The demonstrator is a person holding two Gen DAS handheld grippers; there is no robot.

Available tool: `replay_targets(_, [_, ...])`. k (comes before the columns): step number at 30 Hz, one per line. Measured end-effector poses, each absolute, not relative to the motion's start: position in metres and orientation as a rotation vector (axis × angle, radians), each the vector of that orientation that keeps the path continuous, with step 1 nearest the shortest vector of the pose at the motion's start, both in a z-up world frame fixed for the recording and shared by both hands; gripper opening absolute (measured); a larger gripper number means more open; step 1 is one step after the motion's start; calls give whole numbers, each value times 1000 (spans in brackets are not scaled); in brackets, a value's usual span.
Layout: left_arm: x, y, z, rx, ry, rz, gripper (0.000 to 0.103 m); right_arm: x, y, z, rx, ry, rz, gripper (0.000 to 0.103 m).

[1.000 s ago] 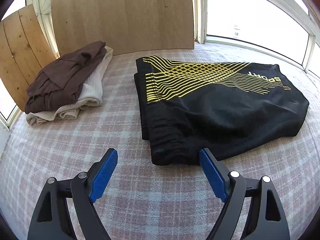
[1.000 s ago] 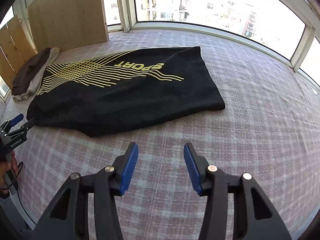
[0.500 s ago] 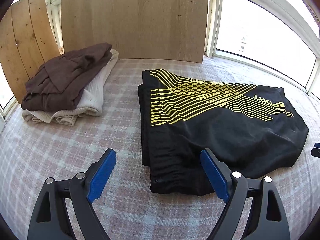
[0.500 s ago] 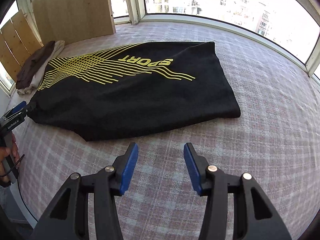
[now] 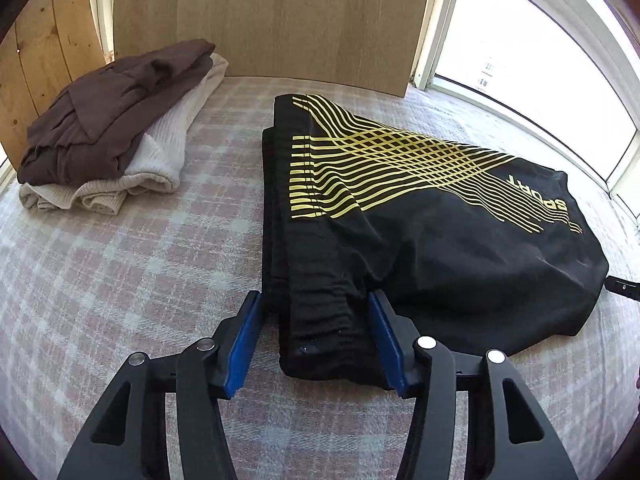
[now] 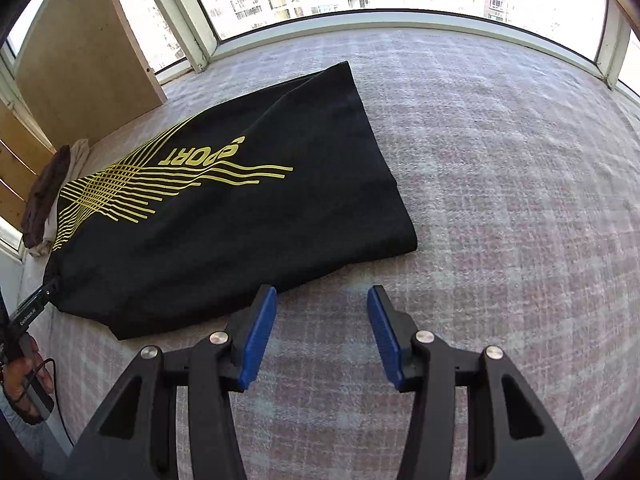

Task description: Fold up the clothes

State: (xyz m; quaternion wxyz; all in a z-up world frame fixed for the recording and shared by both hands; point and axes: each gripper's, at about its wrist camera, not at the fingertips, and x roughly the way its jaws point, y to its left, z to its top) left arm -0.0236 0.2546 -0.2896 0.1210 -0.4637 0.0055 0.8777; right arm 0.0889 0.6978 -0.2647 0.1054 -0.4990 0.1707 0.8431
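Both grippers have closed in on the black shorts (image 5: 420,240), lying flat on the checked cloth (image 5: 120,280) beside folded clothes (image 5: 108,132). The left gripper (image 5: 316,308) is closing around the waistband corner, apparently not yet pinching; the right gripper (image 6: 322,300) hovers spread, empty.

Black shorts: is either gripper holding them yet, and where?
Left gripper straddles the black shorts at the waistband corner, jaws closing, grip not clearly made. Right gripper is open, holding nothing.
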Motion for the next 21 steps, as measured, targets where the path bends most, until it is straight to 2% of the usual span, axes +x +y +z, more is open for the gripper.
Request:
replay_targets(1, [-22, 254, -287, -1360, 27, 2580, 54, 92, 701, -265, -1464, 478, 2474, 47])
replay_targets(4, [-16, 250, -275, -1352, 61, 2634, 67, 99, 708, -266, -1451, 410, 2446, 47])
replay_targets(6, [-12, 250, -264, -1327, 82, 2654, 71, 101, 709, -266, -1443, 387, 2449, 47])
replay_targets(12, [-3, 263, -251, -1309, 123, 2652, 72, 103, 725, -262, -1407, 548, 2501, 47])
replay_targets(21, [14, 284, -256, -1335, 104, 2637, 72, 63, 740, -252, -1390, 426, 2566, 47])
